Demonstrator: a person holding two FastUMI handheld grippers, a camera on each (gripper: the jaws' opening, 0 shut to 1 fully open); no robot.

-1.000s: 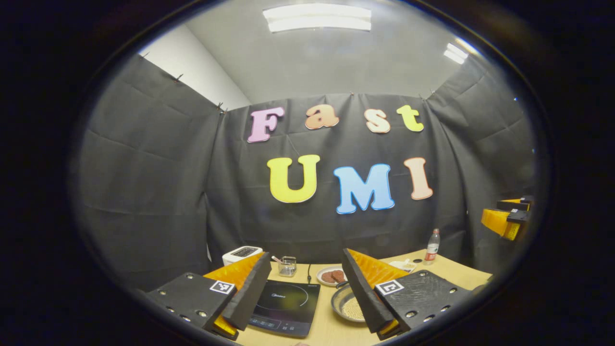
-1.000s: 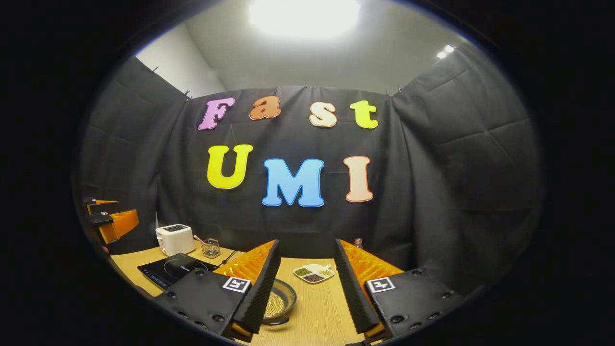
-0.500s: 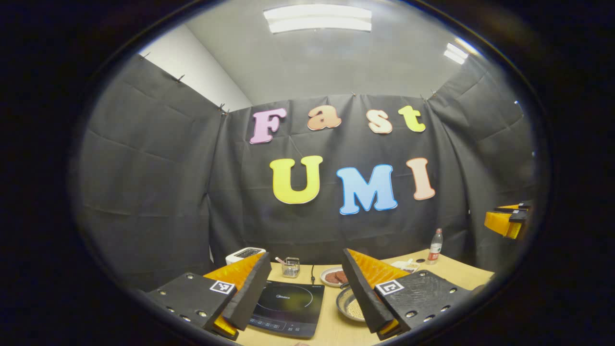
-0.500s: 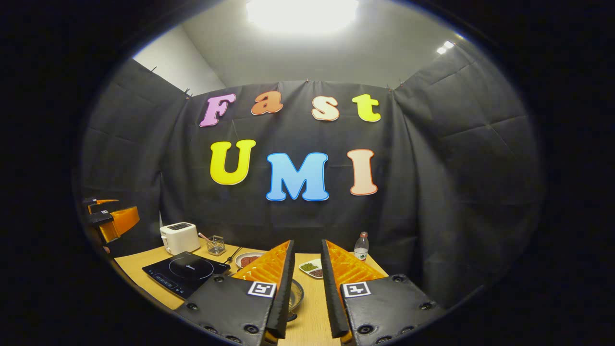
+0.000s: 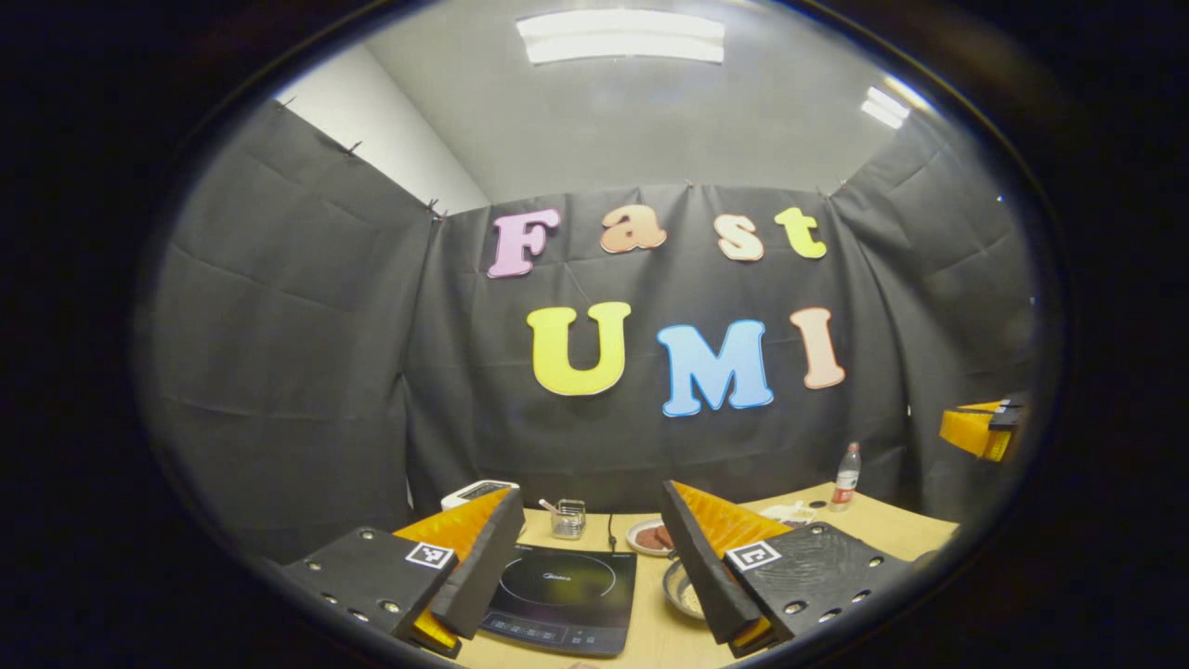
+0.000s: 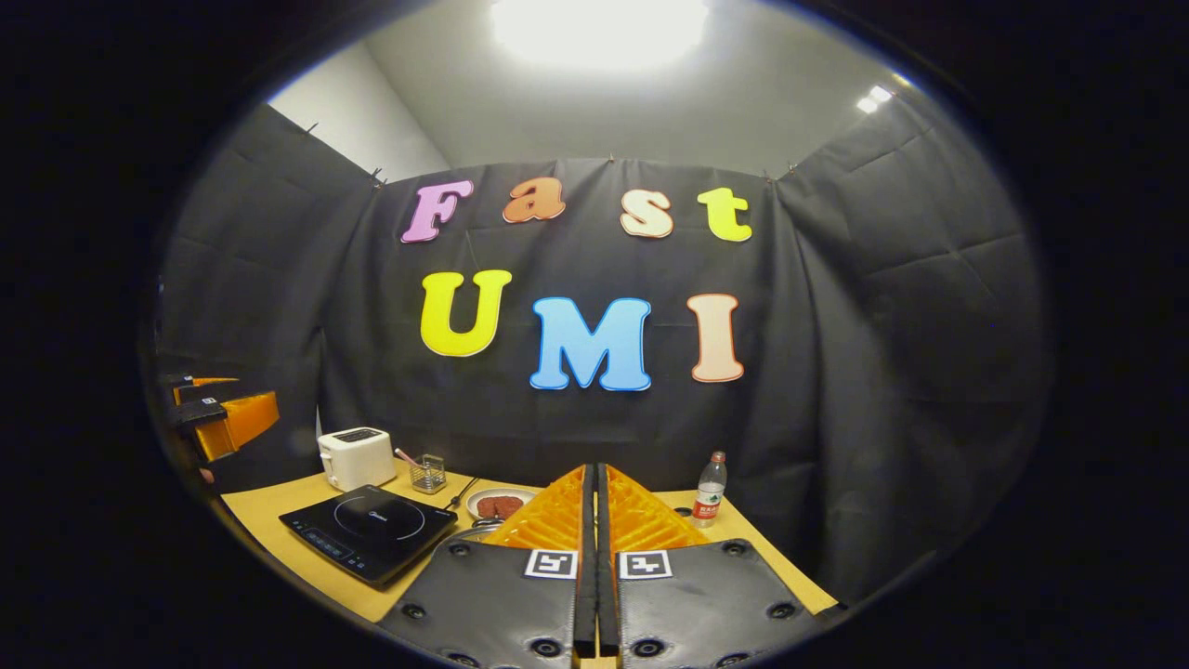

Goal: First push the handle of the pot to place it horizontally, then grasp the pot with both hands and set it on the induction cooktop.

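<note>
Pot (image 5: 685,595) sits low between wide-parted, empty left tongs (image 5: 594,520); right tongs (image 6: 595,483) pressed together, empty.

Left gripper (image 5: 591,520), right gripper (image 6: 595,483): black screwed plates, square fiducial tags, wedge-shaped ribbed fingers.

The left gripper (image 5: 590,520) is held above the desk (image 5: 892,530) with its fingers (image 5: 483,557) spread wide. Between them the induction cooktop (image 5: 567,599) is seen, and the pot (image 5: 683,595) just beside it, partly hidden.
</note>
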